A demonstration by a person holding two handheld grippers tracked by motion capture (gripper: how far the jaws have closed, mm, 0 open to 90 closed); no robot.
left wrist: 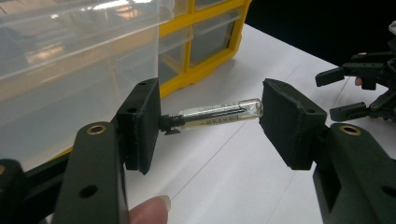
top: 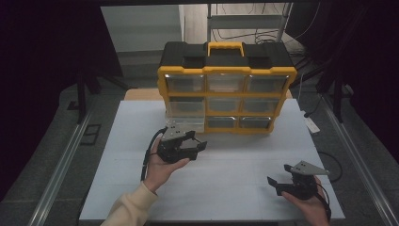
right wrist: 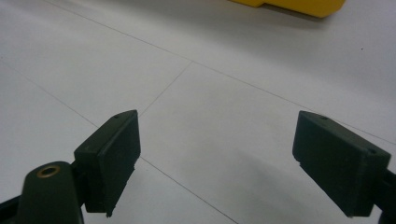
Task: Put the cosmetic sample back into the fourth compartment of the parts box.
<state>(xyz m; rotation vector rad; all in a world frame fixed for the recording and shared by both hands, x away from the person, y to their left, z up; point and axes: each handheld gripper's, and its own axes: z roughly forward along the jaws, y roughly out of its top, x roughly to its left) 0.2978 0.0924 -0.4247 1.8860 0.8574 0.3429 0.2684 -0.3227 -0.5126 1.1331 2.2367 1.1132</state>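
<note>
One vial (left wrist: 219, 113) spans the gap of the left gripper (left wrist: 210, 116), clamped end to end: its dark cap butts the left pad, its rounded glass tip meets the right pad. So the vial's long axis runs straight across the jaws, from pad to pad, roughly level above the desk (top: 226, 155). In the high view the left gripper (top: 195, 143) sits just in front of the organizer (top: 226, 89), below its lower-left drawer (top: 186, 109), which stands pulled out toward the person; in the left gripper view that clear drawer (left wrist: 70, 70) lies up and left of the vial, close by. My guess is the coming move carries the vial up and over the drawer's front wall, tipping one end down. Farther right, well away from the organizer, the right gripper (top: 286, 181) rests low near the desk's front edge, its jaws (right wrist: 217, 163) spread apart with nothing between them. The left hand is much nearer.
</note>
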